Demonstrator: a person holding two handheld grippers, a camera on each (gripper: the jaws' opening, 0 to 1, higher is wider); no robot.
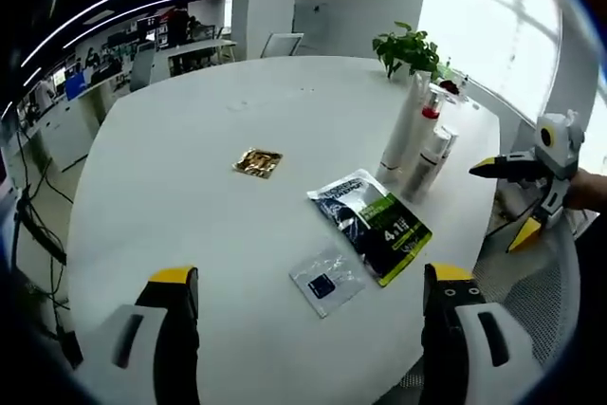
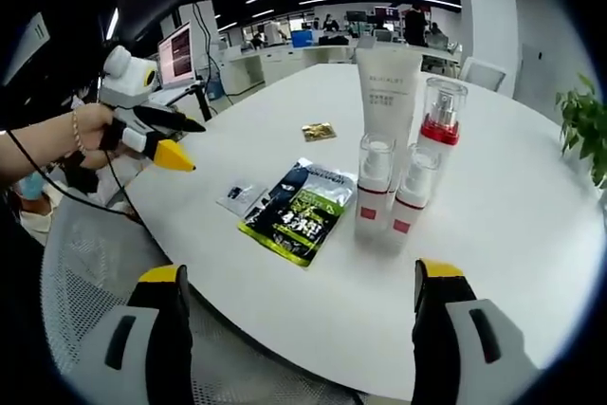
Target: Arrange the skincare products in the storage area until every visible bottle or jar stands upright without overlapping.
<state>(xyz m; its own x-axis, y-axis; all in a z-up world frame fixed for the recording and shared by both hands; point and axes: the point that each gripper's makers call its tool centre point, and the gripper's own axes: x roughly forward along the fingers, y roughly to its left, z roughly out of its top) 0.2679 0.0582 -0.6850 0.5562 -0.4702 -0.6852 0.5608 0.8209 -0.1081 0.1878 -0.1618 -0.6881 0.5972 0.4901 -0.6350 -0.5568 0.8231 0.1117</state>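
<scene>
My left gripper view looked across the white table [image 1: 190, 168] from one edge; my right gripper view faced it from another side, nearer the bottles [image 2: 403, 187] — both shared the dark sachet [image 1: 372, 223].

White hand-held gripper [image 2: 156, 135], black jaws, yellow tips; bracelet [image 2: 76, 130] on wrist.

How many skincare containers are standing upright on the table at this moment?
4. In the right gripper view: a tall white tube at the back, a clear red-collared pump bottle beside it, and two small red-banded bottles in front. None seems hidden.
</scene>
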